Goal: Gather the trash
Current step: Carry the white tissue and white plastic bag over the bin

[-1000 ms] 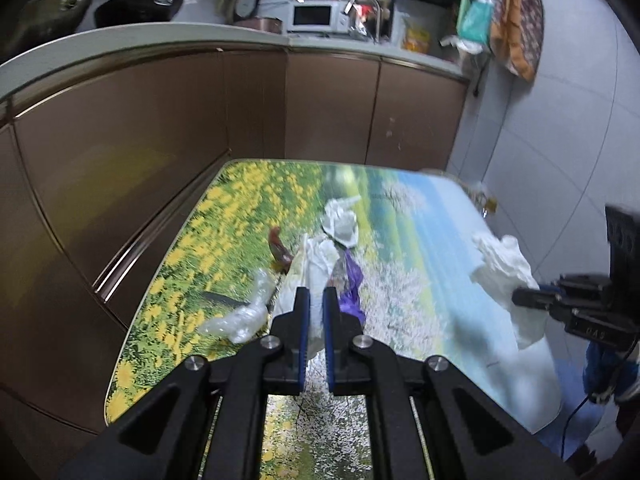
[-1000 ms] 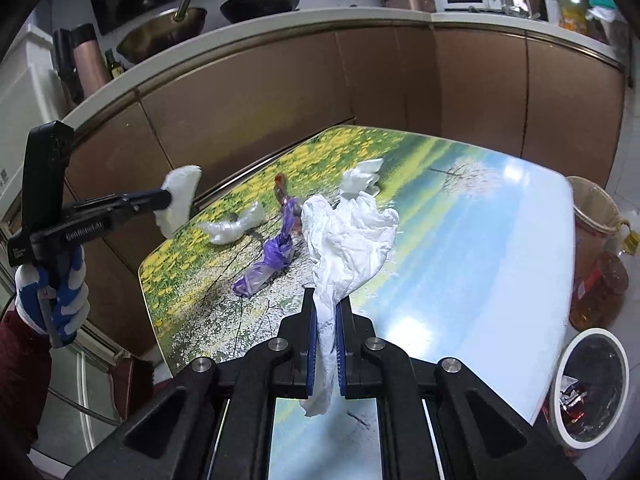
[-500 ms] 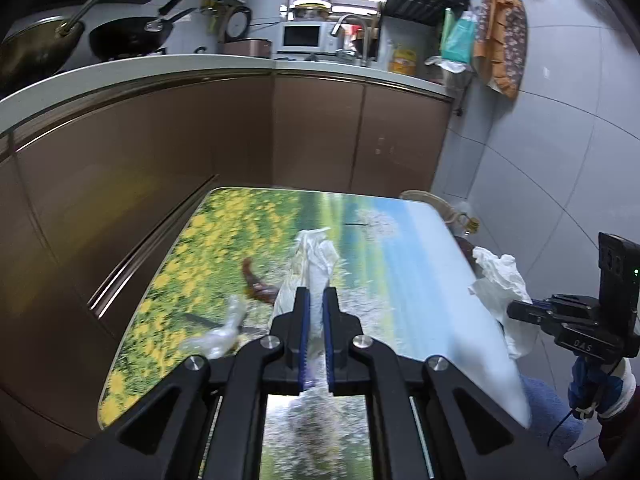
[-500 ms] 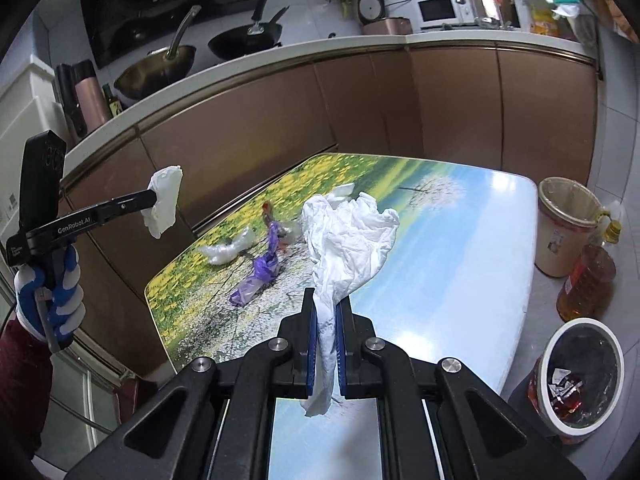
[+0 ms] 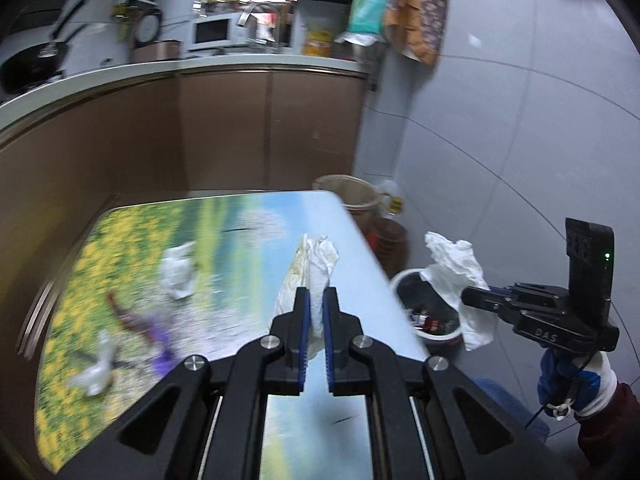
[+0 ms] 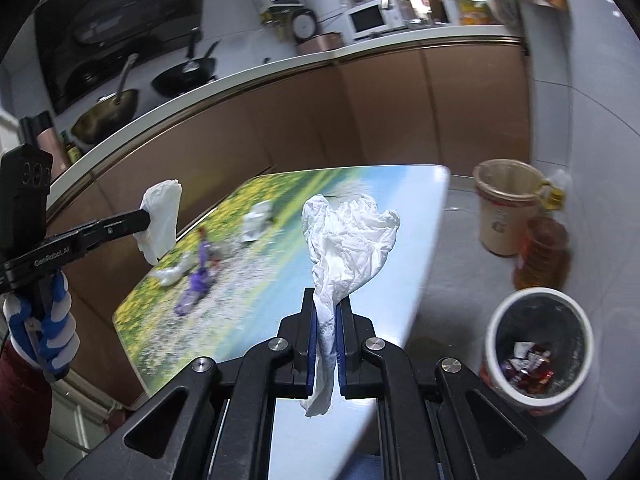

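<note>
My left gripper (image 5: 315, 296) is shut on a crumpled white tissue (image 5: 310, 276) and holds it above the table's right part; it also shows in the right wrist view (image 6: 160, 216). My right gripper (image 6: 326, 304) is shut on a bigger white crumpled tissue (image 6: 348, 236), held in the air beyond the table's right edge, above the floor; it also shows in the left wrist view (image 5: 456, 272). A white trash bin (image 6: 538, 354) with wrappers inside stands on the floor at the right. More trash lies on the table: a white wad (image 5: 178, 270), a purple wrapper (image 5: 160, 332), a clear plastic piece (image 5: 96, 372).
The table (image 5: 248, 240) has a flower-meadow print. A beige bucket (image 6: 506, 204) and an amber oil bottle (image 6: 542, 258) stand on the floor by the bin. Brown cabinets (image 5: 224, 128) with a counter run behind the table. A tiled wall is at the right.
Both grippers have swung right with their tissues. The trash bin on the floor has come closer in both views. The table's trash has slid to the left.
</note>
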{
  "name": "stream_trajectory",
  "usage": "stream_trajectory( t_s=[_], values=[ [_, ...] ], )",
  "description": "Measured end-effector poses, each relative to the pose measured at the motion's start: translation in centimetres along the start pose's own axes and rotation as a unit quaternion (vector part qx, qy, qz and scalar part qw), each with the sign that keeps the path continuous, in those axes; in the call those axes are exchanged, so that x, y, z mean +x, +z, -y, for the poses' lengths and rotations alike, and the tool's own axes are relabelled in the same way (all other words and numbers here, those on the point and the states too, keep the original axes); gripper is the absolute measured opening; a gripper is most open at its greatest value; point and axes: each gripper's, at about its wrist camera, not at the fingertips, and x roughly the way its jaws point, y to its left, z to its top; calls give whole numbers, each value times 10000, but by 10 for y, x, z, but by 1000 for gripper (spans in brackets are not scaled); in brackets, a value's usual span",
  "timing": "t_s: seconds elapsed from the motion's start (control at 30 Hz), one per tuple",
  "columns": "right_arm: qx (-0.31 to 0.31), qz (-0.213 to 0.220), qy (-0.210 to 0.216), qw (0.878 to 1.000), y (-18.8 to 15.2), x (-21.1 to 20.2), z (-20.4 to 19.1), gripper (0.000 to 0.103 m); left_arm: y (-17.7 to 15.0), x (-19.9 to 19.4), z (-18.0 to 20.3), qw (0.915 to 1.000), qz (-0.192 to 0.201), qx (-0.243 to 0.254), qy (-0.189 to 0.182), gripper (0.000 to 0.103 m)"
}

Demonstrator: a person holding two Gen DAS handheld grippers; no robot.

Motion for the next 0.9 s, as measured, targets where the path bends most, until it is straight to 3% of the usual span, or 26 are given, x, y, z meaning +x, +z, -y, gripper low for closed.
stream_trajectory(
  t_s=[0.27,0.5,0.67,0.9],
  values=[
    [629,84,-604,9962,-9,-10,75,8,20,79,83,9956,-326,324,-820,6],
    [1194,-17,-1113,9866,-23,-4,150,8,27,170,153,9851,-870,573,-1370,6],
    [1519,-183,-1413,9781,-35,11,196,9,26,236,192,9779,-1262,661,-1530,6],
    [1768,-424,-1744,9677,-46,39,242,12,23,315,216,9708,-1732,363,-1621,6]
  ],
)
